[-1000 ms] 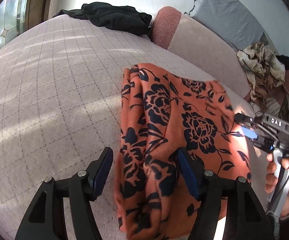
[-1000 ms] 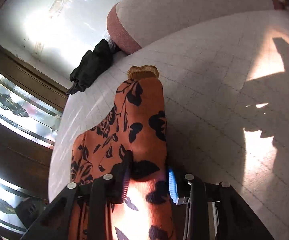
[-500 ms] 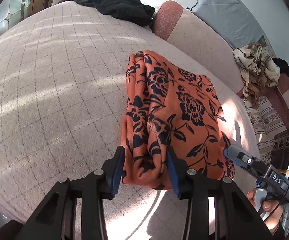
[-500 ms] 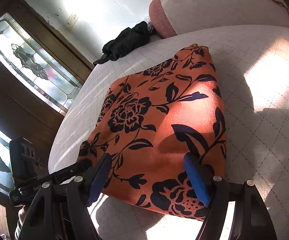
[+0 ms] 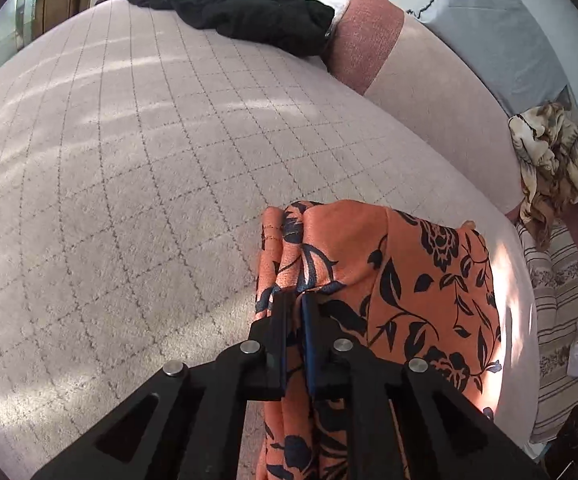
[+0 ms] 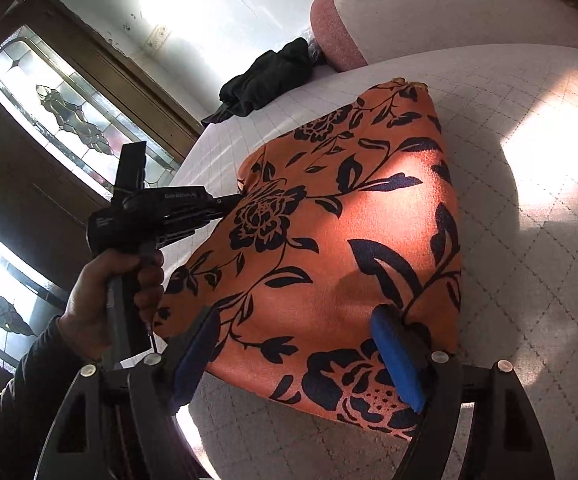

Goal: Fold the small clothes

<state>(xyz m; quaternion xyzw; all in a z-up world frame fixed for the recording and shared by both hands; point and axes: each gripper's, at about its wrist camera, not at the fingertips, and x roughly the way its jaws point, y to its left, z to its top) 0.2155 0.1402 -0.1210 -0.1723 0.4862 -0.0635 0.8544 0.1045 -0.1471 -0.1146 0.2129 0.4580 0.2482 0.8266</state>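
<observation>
Broad quilted bed (image 5: 137,184) lies open; black garment (image 5: 249,12) and bolster (image 5: 365,40) block its far end.

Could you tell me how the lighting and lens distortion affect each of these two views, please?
Left wrist view: fisheye bends the quilted bed cover into a dome; soft sun streaks cross it, and a bright patch hits the orange floral garment. Right wrist view: the wall behind is blown out by glare, hard sun patches and shadows fall on the cover, and the corners go dark.

Quilted bed cover (image 5: 137,168), black garment (image 5: 245,12) (crumpled), bolster (image 5: 363,40), stained-glass window (image 6: 69,116)
</observation>
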